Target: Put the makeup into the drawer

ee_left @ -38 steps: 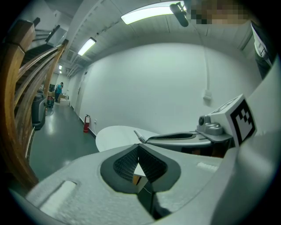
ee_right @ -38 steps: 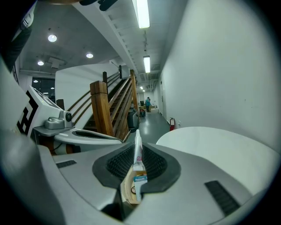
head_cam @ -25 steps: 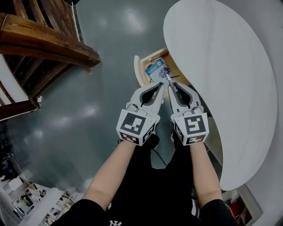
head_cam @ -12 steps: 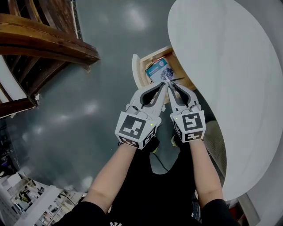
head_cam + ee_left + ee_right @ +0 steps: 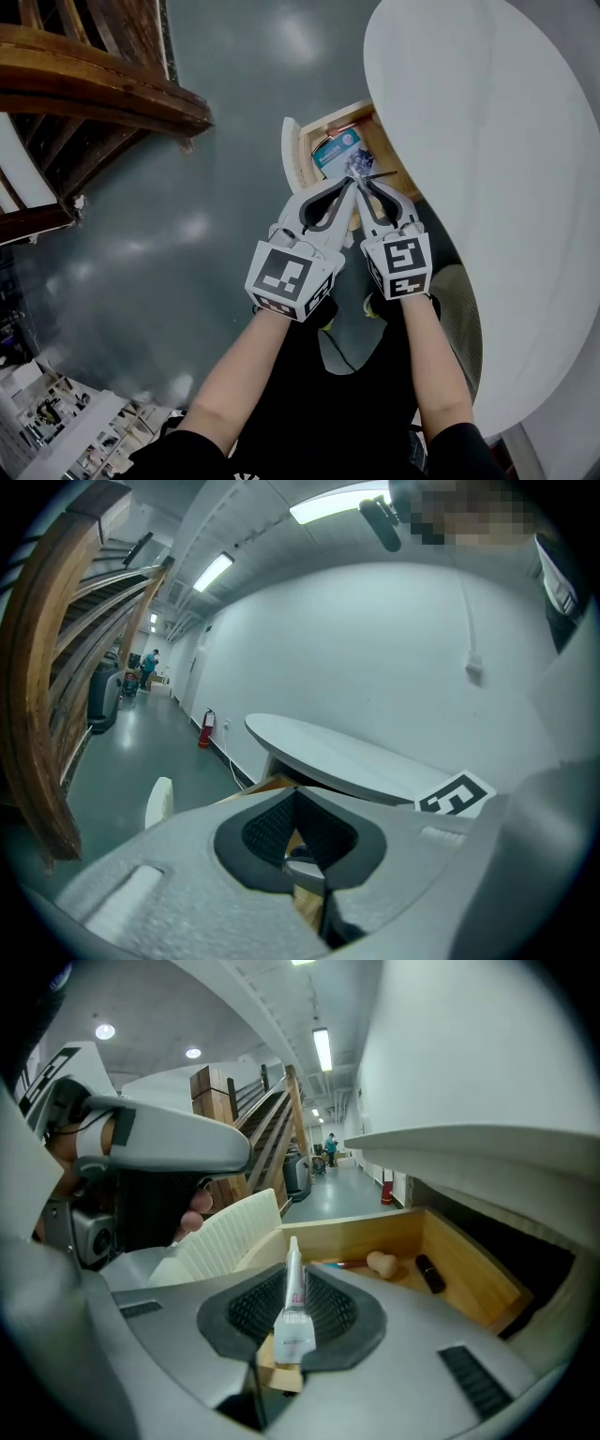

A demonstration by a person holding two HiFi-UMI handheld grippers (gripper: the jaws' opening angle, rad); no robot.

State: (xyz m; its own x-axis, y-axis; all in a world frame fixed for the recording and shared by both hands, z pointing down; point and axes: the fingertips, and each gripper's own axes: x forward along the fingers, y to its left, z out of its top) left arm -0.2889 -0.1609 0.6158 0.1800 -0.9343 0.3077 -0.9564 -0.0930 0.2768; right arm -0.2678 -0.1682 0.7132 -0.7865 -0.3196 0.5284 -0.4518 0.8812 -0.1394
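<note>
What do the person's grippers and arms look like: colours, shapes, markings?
The left gripper and right gripper are light grey, with curved jaws, black ribbed pads and a cube of black-and-white square markers. Sleeves are short and black.

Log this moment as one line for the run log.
left claw shut, empty | right claw shut on small white plastic tube | tube held over open wooden drawer | not yet released

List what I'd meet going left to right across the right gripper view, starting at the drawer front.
Cream ribbed drawer front → small white tube clamped in the right gripper → beige egg-shaped sponge → short black cylinder → light wooden side wall of the drawer.
</note>
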